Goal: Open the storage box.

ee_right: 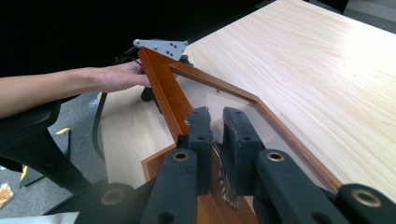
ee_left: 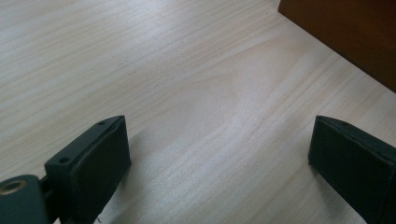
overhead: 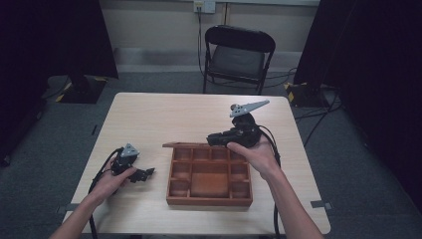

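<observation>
Pale wood table [overhead: 149, 114] on grey carpet, a black folding chair [overhead: 238, 55] beyond it. At left, the left gripper [overhead: 142, 174] rests beside the wooden compartment box [overhead: 209, 200], jaws spread wide over bare tabletop. At right, the right gripper [overhead: 215, 138] is clamped on the box's glazed lid [ee_right: 243, 109], whose pane shows in the right gripper view. Compartments look empty.
</observation>
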Demonstrator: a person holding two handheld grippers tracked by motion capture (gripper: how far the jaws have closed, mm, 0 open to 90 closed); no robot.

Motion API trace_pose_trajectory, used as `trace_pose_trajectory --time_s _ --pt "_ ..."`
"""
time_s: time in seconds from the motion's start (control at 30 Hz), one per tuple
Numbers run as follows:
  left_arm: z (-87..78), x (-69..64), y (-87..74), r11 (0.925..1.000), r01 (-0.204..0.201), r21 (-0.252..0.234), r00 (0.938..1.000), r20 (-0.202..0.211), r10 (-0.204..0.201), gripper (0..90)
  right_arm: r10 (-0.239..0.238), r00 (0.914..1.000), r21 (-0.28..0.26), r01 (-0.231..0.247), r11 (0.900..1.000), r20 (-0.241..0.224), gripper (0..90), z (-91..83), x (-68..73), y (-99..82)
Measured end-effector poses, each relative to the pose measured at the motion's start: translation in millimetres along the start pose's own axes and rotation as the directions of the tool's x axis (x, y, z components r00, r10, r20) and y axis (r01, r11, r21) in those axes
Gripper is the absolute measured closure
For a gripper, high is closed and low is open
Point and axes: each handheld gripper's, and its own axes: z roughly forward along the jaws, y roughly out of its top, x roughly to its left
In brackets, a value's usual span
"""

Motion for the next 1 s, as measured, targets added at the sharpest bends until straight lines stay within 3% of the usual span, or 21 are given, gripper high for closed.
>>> trace_pose_trajectory --time_s 1.0 --pt "0.2 0.1 0.1 1.0000 -0.001 -0.001 1.0000 0.000 0.001 4.6 -0.009 0.9993 -0.052 0.011 0.9986 0.037 83.6 -1.0 1.3 -0.7"
